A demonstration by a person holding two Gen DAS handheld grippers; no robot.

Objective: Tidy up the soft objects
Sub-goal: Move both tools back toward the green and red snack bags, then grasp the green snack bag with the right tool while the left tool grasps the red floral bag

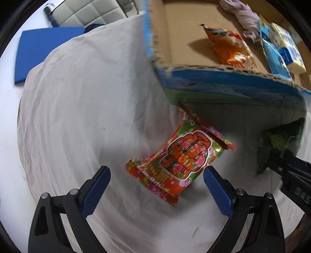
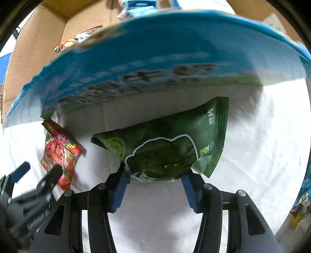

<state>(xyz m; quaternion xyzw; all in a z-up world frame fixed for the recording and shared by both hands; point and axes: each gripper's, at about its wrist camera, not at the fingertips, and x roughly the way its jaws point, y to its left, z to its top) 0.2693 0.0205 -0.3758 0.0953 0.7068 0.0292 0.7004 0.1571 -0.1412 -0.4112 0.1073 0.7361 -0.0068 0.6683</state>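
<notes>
A red flowery snack bag [image 1: 180, 161] lies on the white cloth just under the box's corner. My left gripper [image 1: 156, 179] is open, its blue pads on either side of the bag's near end, not touching it. My right gripper [image 2: 153, 184] is shut on a dark green snack bag [image 2: 167, 149] and holds it by its lower edge, below the box's blue flap. The cardboard box [image 1: 175, 39] holds an orange bag [image 1: 231, 46], a pink cloth [image 1: 241, 15] and blue-yellow packs [image 1: 279, 48]. The red bag [image 2: 58, 151] and left gripper [image 2: 40, 173] also show in the right wrist view.
The box's blue printed flap [image 2: 155, 64] overhangs both bags. A blue folder [image 1: 42, 52] lies at the far left on a white table. A padded white chair [image 1: 87, 11] stands behind. The right gripper [image 1: 291, 171] with the green bag shows at right.
</notes>
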